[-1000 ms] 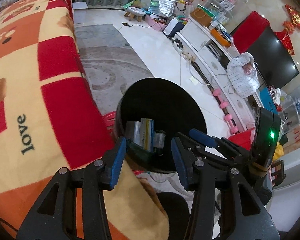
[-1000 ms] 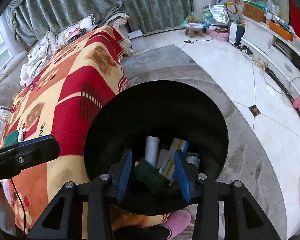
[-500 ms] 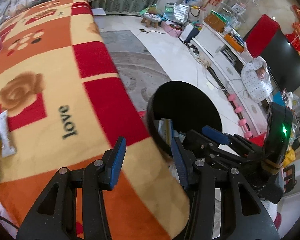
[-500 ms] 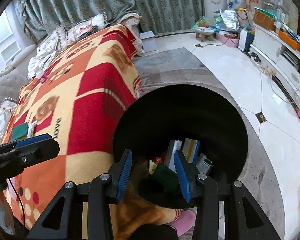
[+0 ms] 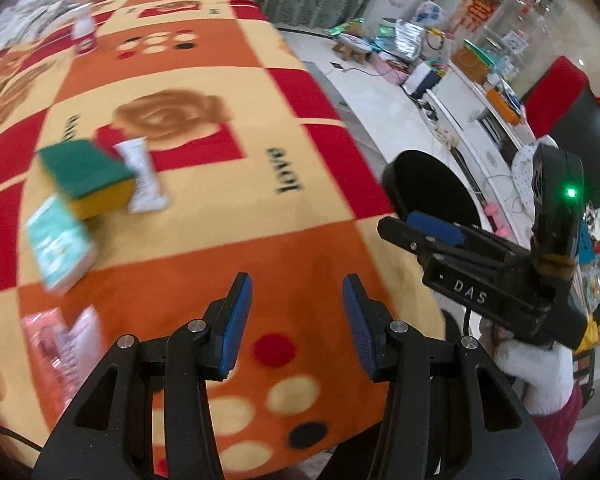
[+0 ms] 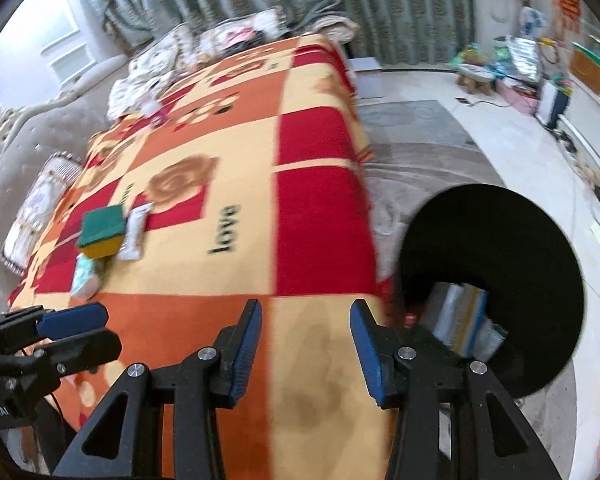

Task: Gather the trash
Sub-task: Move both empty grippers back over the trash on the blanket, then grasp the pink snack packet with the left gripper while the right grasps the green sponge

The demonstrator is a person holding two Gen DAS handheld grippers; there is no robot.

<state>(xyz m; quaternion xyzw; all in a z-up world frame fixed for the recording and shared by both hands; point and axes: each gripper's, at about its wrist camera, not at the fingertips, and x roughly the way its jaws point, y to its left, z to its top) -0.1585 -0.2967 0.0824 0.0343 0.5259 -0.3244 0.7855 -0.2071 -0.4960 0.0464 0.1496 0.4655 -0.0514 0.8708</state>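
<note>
My left tool (image 5: pixel 296 320) hangs over the blanket (image 5: pixel 228 216) with its jaws partly apart and nothing between them; the pads touch nothing. My right tool (image 6: pixel 305 342) is also empty, its jaws opening over the blanket's near edge, bare fabric showing in the gap.

The trash lies in a cluster at the left of the blanket. A sponge (image 5: pixel 86 178), green on top and yellow below, sits tilted with one edge on a pale green tissue pack (image 5: pixel 60 248). A white tube (image 5: pixel 142 180) lies just beside the sponge, touching it. All are blurred. To the right, off the blanket's edge, stands the black bin (image 6: pixel 500 280) on the floor.

The left view alone shows a pink wrapper (image 5: pixel 60 344) near the bottom left, too blurred to read, a small bottle (image 5: pixel 85 34) far back on the blanket, and my right tool from the side, held by a white-sleeved hand (image 5: pixel 536 376). The right view alone looks into the bin: boxes and packets (image 6: pixel 460 320) stand upright inside. It also catches my left tool's finger (image 6: pixel 72 322) at its left edge.
</note>
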